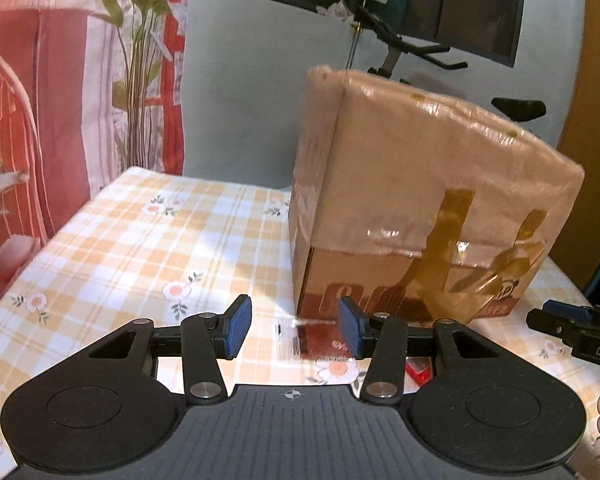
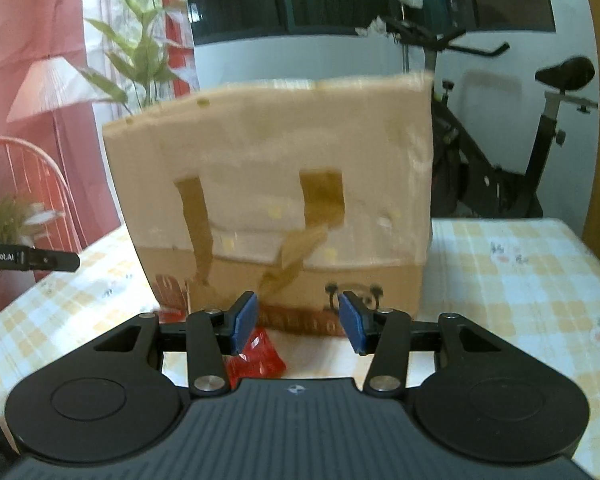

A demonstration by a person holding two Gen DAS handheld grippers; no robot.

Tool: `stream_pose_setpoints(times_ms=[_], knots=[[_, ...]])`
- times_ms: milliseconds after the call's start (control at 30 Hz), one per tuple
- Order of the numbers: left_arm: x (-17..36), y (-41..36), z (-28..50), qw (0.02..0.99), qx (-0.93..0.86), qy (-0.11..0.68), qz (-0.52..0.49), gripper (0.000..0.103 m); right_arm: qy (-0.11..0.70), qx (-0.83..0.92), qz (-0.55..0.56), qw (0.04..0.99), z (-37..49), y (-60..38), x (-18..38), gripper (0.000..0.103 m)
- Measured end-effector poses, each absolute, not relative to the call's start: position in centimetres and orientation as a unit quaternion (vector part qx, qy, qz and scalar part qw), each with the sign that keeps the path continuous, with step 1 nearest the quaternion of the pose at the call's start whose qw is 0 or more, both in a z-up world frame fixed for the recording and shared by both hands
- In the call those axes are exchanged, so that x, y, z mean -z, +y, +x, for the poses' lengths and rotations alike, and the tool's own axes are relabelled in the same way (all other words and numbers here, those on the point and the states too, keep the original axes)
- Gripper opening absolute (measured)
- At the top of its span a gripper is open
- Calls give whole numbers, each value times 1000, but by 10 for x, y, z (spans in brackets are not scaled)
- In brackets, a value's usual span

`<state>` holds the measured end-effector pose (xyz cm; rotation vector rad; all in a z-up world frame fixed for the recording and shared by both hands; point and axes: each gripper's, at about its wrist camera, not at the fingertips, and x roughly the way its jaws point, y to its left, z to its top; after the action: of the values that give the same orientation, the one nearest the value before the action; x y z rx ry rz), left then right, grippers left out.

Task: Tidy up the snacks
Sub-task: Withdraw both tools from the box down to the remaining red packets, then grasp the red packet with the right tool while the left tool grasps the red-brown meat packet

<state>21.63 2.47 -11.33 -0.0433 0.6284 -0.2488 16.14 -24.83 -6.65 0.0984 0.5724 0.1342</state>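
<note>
A tall taped cardboard box (image 1: 420,200) stands on the checked tablecloth (image 1: 140,248). In the left wrist view, my left gripper (image 1: 296,330) is open just in front of the box's near corner. A clear-and-brown snack packet (image 1: 320,338) lies flat on the cloth below the gap, and neither pad touches it. A red packet (image 1: 418,372) shows under the right finger. In the right wrist view, my right gripper (image 2: 298,322) is open and faces the box (image 2: 280,200). A red snack packet (image 2: 260,356) lies on the cloth by its left finger, not gripped.
The right gripper's tip (image 1: 572,328) shows at the right edge of the left wrist view. The left gripper's tip (image 2: 40,260) shows at the left of the right wrist view. An exercise bike (image 2: 520,160), a plant (image 2: 140,60) and a red chair (image 2: 28,184) stand beyond the table.
</note>
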Motion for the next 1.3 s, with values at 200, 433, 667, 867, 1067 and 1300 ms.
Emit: stream_pose_setpoints(times_ms=[200,433,667,867,1067,1300], knots=[[125,27,221,938,123,323,-24,50,312,-70,49,946,166,-248,85,49],[138,28,226,933,123,337,-30,50,347,-93,40,932,177,-235,100,50],[146,30,225,930,122,344,-39,50,387,-116,27,914,197,-211,110,54],[151,33,225,929,120,348,-44,50,421,-132,49,896,201,-197,115,54],[152,33,224,929,123,347,-47,50,425,-125,64,894,216,-198,116,55],[155,33,225,927,124,349,-51,50,428,-108,58,896,242,-192,118,55]])
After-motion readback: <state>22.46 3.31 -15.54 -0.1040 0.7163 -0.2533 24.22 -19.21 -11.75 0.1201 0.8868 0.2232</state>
